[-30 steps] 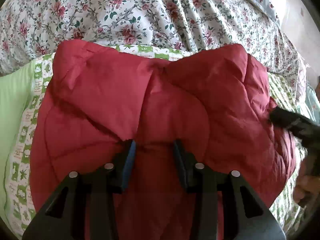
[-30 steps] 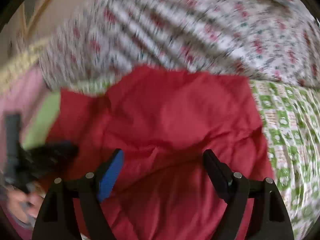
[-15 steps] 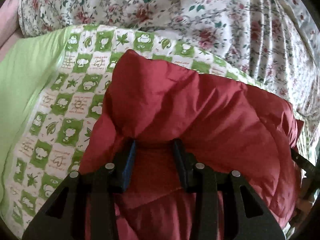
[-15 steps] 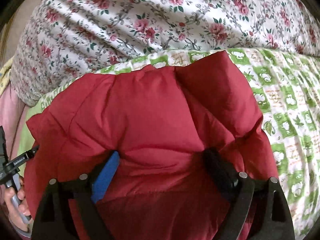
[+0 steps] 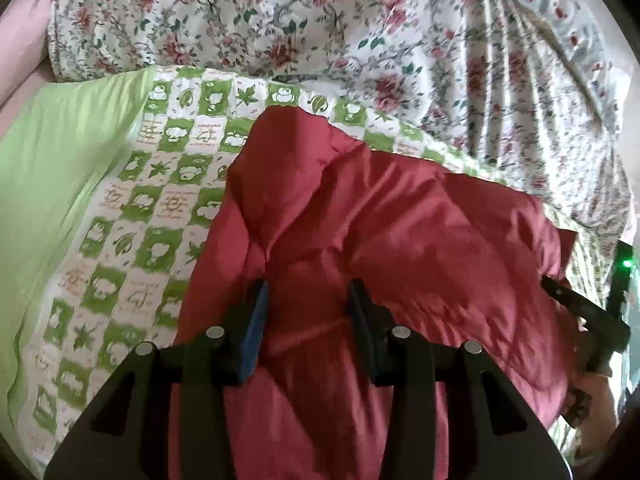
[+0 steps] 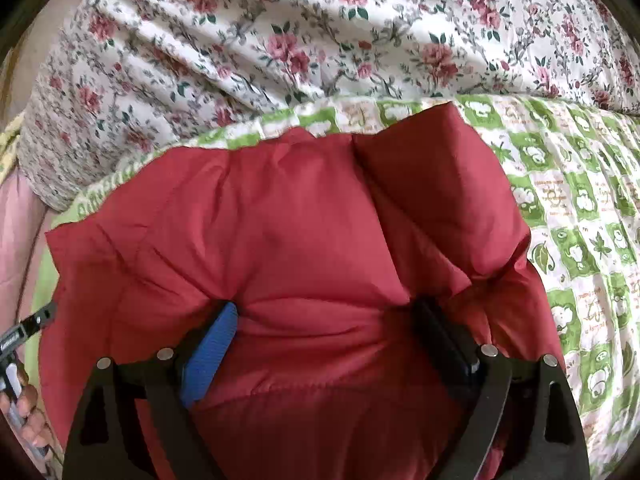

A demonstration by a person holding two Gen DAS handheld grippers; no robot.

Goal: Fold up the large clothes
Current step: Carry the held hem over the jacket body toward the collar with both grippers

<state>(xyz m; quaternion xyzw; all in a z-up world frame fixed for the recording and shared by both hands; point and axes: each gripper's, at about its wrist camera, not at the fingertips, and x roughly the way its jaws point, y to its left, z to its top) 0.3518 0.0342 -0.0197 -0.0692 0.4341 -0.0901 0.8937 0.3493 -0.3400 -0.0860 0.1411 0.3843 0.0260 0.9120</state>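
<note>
Red padded jacket [image 5: 400, 248] lies bunched on a bed, on top of a green-and-white checked quilt [image 5: 136, 208] printed with small figures and leaves. A plain light-green cloth [image 5: 52, 168] sits at the quilt's left side in the left wrist view. Beyond the jacket, a heaped floral sheet [image 6: 320, 40] with pink roses rises behind the garment's far edge.

Left gripper [image 5: 306, 312]: jaws narrow, a fold of the red jacket bulging up between them; the fabric appears pinched, though the contact at the pads is partly hidden by the puffed cloth. Jacket's raised hump blocks sight of the quilt straight ahead.

Right gripper [image 6: 326, 328]: jaws wide and opening, spread over a broad padded panel of the jacket that lies between them; pads sunk in the folds at either side, not squeezing it.

Each wrist view catches the other tool at its margin: a hand [image 6: 28, 412] on a handle at the lower left of the right view.
</note>
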